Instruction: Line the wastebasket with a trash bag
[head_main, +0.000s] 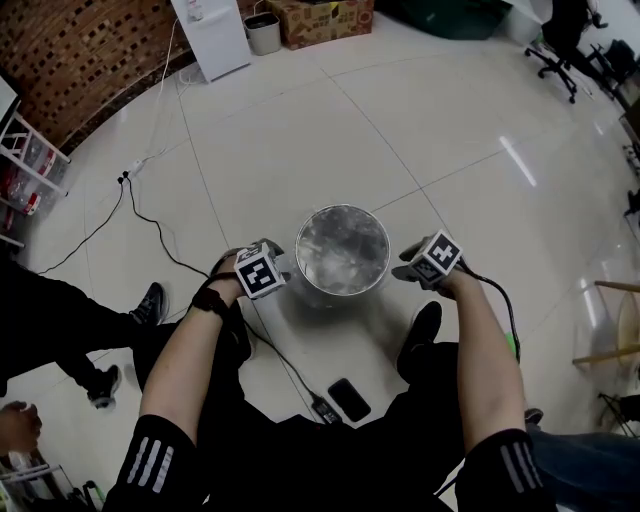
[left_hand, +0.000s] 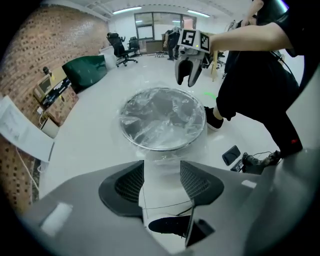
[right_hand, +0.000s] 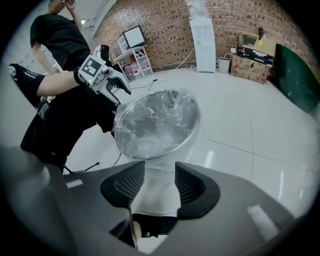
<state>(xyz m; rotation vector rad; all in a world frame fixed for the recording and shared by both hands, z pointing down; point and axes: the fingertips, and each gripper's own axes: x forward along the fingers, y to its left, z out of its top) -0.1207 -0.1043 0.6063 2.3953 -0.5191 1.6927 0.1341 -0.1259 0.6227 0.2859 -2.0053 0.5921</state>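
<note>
The round wastebasket (head_main: 343, 252) stands on the white tiled floor, with a clear trash bag (head_main: 340, 245) spread crinkled across its mouth and folded down over the rim. My left gripper (head_main: 272, 264) hovers just off the basket's left rim, and my right gripper (head_main: 414, 264) just off its right rim. In the left gripper view the jaws (left_hand: 162, 175) stand open, the bagged rim (left_hand: 162, 116) a little beyond them and nothing pinched. The right gripper view shows the same: open jaws (right_hand: 160, 182) short of the film-covered rim (right_hand: 156, 125). Each gripper sees the other across the basket.
A black phone (head_main: 349, 398) and a power adapter (head_main: 325, 408) with a cable lie on the floor near my feet. Another person's legs (head_main: 70, 325) are at the left. A white cabinet (head_main: 212, 35), small bin (head_main: 263, 32) and cardboard box (head_main: 320, 18) stand far back.
</note>
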